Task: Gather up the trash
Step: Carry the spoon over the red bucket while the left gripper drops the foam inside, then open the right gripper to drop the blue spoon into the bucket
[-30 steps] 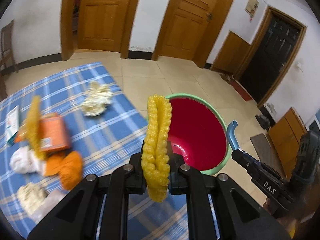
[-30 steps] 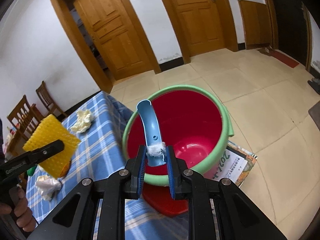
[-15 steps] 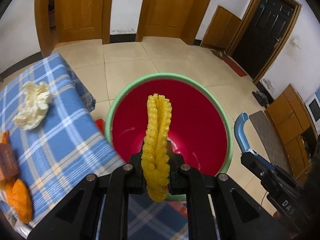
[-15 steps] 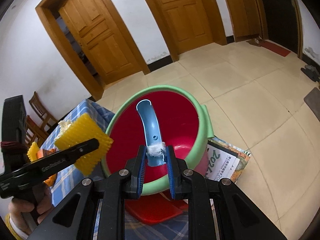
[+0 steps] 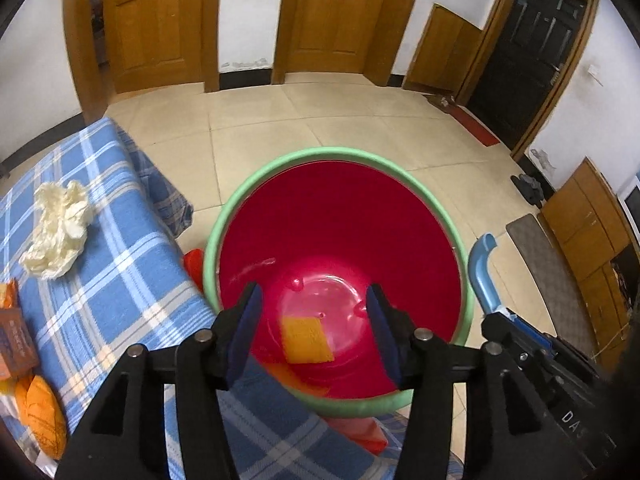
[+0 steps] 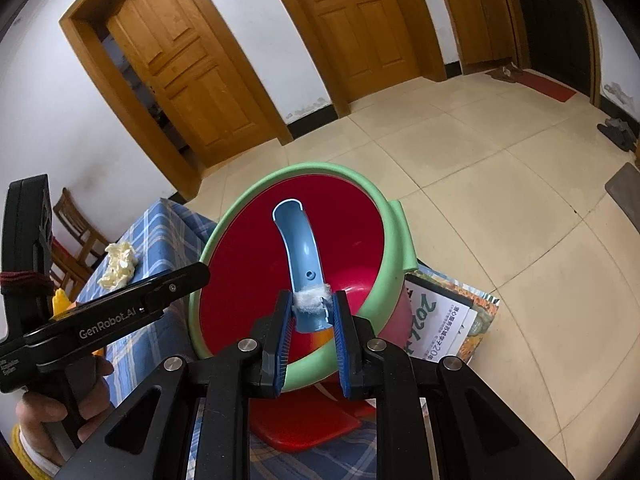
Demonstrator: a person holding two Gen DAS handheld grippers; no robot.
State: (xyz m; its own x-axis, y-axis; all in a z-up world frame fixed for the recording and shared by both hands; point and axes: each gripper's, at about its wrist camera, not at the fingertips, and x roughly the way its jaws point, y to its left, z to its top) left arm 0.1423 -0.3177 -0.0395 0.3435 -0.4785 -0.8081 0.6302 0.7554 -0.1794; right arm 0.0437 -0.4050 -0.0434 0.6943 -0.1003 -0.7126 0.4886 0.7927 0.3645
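My left hand-held gripper [image 5: 314, 330] has just been opening, nothing between its jaws; the yellow sponge [image 5: 306, 340] lies in the red bin [image 5: 340, 216]. Right hand-held gripper [image 6: 313, 320] clamps the blue handle [image 6: 298, 256]. Risk: the tilted bin slips and spills.

Your yellow sponge [image 5: 306, 340] lies flat at the bottom of the red bucket [image 5: 340, 216], whose rim is green. The curved blue plastic piece [image 6: 298, 256], with a tuft of white fluff near its base, points up over the bucket's mouth. A crumpled cream tissue [image 5: 56, 230] sits on the blue plaid cloth.
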